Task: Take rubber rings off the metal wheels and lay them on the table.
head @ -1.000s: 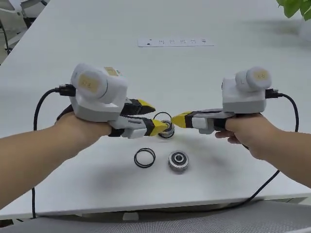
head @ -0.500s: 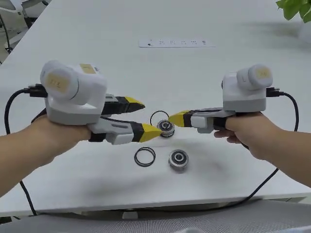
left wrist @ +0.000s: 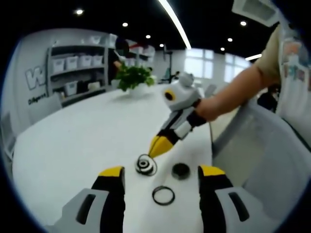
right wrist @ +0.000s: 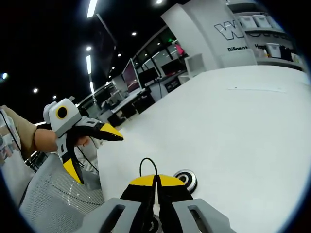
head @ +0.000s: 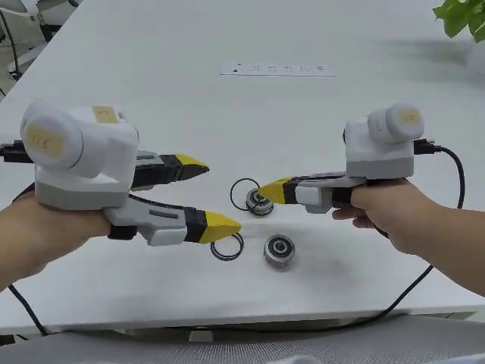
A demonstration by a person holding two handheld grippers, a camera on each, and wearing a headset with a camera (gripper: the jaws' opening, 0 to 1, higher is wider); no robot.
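Note:
My right gripper (head: 265, 191) is shut on a thin black rubber ring (head: 242, 184), whose loop stands up from the jaw tips (right wrist: 148, 167). Just below the tips a metal wheel (head: 260, 202) rests on the white table (head: 303, 121); the same wheel (left wrist: 146, 165) touches the right gripper's tip (left wrist: 156, 145). My left gripper (head: 211, 195) is open, off to the wheel's left, with nothing between its jaws. A second metal wheel (head: 279, 249) and loose black rings (head: 226, 246) lie nearer the front edge.
A white power strip (head: 276, 69) lies far back on the table. Black cables trail off both grippers over the table's front edge. A green plant (head: 461, 14) stands at the far right corner.
My left gripper has opened, let go of the wheel and drawn back to the left. The right gripper has stayed shut at the wheel with the ring.

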